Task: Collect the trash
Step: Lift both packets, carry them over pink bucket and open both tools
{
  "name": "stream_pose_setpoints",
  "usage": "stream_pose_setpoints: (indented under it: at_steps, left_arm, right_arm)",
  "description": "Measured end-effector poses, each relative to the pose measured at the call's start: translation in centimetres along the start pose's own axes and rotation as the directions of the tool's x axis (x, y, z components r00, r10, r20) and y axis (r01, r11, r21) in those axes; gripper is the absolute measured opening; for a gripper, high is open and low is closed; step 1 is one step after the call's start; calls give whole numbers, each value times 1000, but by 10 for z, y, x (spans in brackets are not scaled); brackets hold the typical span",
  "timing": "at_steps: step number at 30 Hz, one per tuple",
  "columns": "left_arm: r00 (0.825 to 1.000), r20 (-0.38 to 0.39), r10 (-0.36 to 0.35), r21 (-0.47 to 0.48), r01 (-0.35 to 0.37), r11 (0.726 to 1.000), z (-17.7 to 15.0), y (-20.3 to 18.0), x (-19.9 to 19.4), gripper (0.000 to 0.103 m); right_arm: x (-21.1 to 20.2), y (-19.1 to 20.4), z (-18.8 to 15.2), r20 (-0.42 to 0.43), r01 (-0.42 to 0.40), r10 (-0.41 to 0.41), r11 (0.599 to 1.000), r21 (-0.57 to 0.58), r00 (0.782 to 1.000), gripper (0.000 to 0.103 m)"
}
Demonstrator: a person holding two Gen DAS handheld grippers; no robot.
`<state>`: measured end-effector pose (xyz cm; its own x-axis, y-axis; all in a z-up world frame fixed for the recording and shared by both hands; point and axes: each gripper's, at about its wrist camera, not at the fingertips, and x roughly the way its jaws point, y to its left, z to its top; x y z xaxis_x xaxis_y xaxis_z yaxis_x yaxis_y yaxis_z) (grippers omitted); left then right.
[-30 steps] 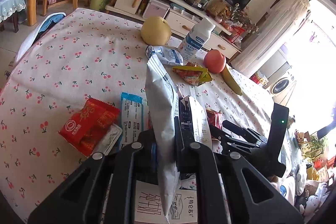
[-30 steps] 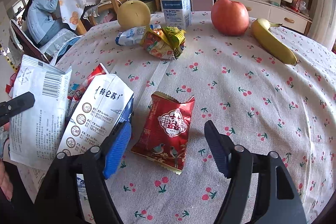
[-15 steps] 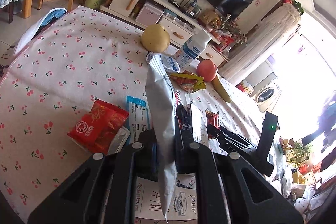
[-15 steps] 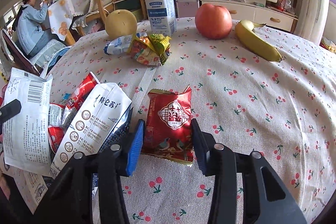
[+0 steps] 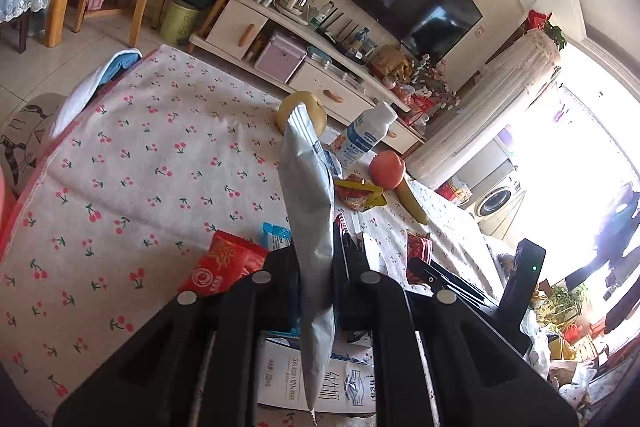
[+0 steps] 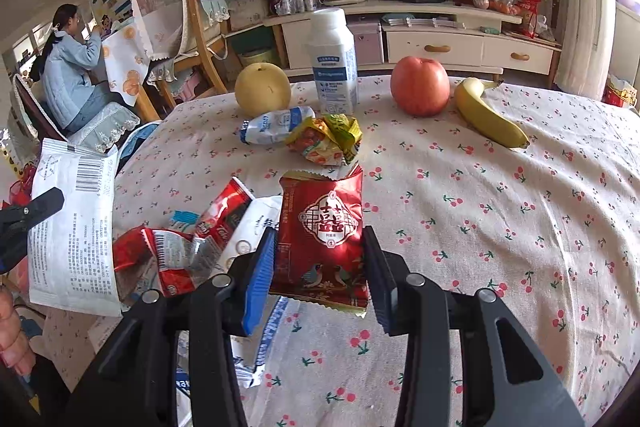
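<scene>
My left gripper (image 5: 316, 263) is shut on a tall white wrapper (image 5: 310, 211) and holds it upright above the table; the same wrapper shows at the left of the right wrist view (image 6: 74, 227). My right gripper (image 6: 320, 259) is shut on a red snack packet (image 6: 324, 231) and holds it lifted off the cloth. More wrappers lie in a heap on the table: red ones (image 6: 160, 255), a white milk carton (image 5: 320, 379), a red packet (image 5: 220, 263). A crumpled yellow-red wrapper (image 6: 326, 141) and a small white-blue wrapper (image 6: 274, 125) lie farther back.
On the cherry-print tablecloth (image 6: 500, 227) stand a pear (image 6: 262, 89), a white bottle (image 6: 332, 59), an apple (image 6: 420, 85) and a banana (image 6: 488, 119). A person (image 6: 70, 71) sits at the far left. Chairs and a TV cabinet stand behind the table.
My right gripper closed on the red snack packet and lifted it off the table. My left gripper rose and drew back a little with the white wrapper.
</scene>
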<state>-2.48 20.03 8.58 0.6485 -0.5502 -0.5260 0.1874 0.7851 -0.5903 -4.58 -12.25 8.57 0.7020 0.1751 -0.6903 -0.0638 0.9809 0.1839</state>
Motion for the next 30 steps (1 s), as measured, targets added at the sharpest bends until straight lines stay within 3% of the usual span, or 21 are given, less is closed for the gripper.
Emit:
stream_pose_setpoints:
  at_steps: [9,21,26,30]
  left_arm:
    - [997,74,2,-45,1,999,16,27,-41,13]
    - [978,203,40,-139,-12,990,36,71,-102,13]
    - [959,272,86,-184,-35,982,45,95,-135,13]
    - [926,338,169,-247,-87,965,51,121,-168,13]
  right_arm:
    - [-11,61,6,15,-43,44,997,-68,999,44]
    - [-11,180,22,1,-193,198,957,-216,980,44]
    - [-9,241,31,-10,-279,287,921,-271,958,44]
    - [-5,296,36,-34,-347,355,880,-324,934,44]
